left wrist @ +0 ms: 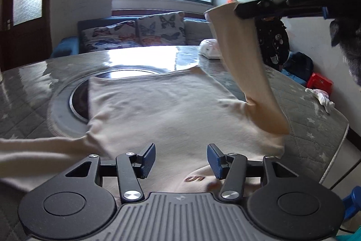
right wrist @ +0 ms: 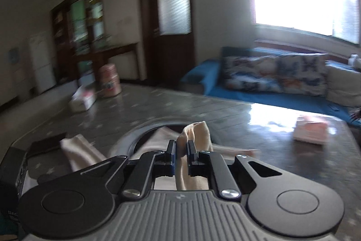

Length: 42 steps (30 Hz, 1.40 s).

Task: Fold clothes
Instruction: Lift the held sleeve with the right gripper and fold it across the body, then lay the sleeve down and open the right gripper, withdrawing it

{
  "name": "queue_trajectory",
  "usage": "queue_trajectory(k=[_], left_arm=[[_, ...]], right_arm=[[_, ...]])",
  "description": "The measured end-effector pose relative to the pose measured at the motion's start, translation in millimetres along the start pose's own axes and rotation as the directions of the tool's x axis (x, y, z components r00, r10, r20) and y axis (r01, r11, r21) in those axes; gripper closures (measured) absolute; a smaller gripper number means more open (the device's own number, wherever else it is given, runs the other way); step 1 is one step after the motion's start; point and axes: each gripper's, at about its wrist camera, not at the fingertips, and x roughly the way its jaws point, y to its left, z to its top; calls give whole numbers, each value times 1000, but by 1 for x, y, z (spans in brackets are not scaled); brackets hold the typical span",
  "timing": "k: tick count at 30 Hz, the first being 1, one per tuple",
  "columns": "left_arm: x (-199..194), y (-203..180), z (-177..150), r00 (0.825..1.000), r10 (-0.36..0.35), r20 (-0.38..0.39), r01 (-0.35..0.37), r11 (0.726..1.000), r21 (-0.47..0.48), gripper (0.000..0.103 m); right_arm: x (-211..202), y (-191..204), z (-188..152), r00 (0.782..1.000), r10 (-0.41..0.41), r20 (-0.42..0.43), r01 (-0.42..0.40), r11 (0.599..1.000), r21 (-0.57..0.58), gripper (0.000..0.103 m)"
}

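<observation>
A cream long-sleeved top (left wrist: 162,105) lies flat on the grey star-patterned table (left wrist: 27,87), partly over a round inset (left wrist: 76,92). My left gripper (left wrist: 181,157) hovers open just above its near edge, nothing between the blue pads. The top's right sleeve (left wrist: 246,64) is lifted off the table and stretched up to the right, where my right gripper (left wrist: 237,9) is shut on its cuff. In the right wrist view the cuff (right wrist: 197,132) pokes out between the shut fingers of my right gripper (right wrist: 181,146). The left sleeve (left wrist: 45,146) trails off to the left.
A white bundle (left wrist: 211,49) sits at the table's far right, a small white cloth (left wrist: 321,98) near the right edge. A tissue pack (right wrist: 82,98), a pink box (right wrist: 310,130) and a dark flat item (right wrist: 47,142) lie on the table. A sofa with butterfly cushions (left wrist: 135,31) stands behind.
</observation>
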Motion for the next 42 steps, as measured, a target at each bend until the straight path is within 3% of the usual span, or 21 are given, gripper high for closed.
queue_trajectory(k=[8, 15, 20, 24, 29, 37, 42], left_arm=[[-10, 18, -8, 999, 33, 6, -32, 998, -59, 48], [-11, 21, -10, 999, 40, 1, -40, 997, -67, 48], [-11, 23, -7, 999, 50, 6, -49, 997, -63, 48], [-16, 26, -3, 998, 64, 26, -63, 996, -65, 48], [-12, 28, 2, 997, 73, 31, -71, 995, -66, 50], [2, 27, -5, 995, 97, -12, -97, 993, -60, 69], [-1, 30, -3, 995, 103, -6, -104, 993, -59, 89]], right_arm=[[55, 52, -17, 981, 132, -142, -141, 988, -57, 95], [62, 60, -25, 967, 175, -184, -192, 978, -77, 86], [50, 52, -28, 972, 146, -187, -166, 981, -97, 86], [35, 29, -42, 976, 68, -208, -89, 991, -95, 85], [24, -2, -69, 965, -6, -263, -9, 999, -54, 85], [21, -33, -115, 947, -40, -318, 49, 999, 21, 85], [16, -37, -103, 961, -49, -272, 55, 998, 17, 85]])
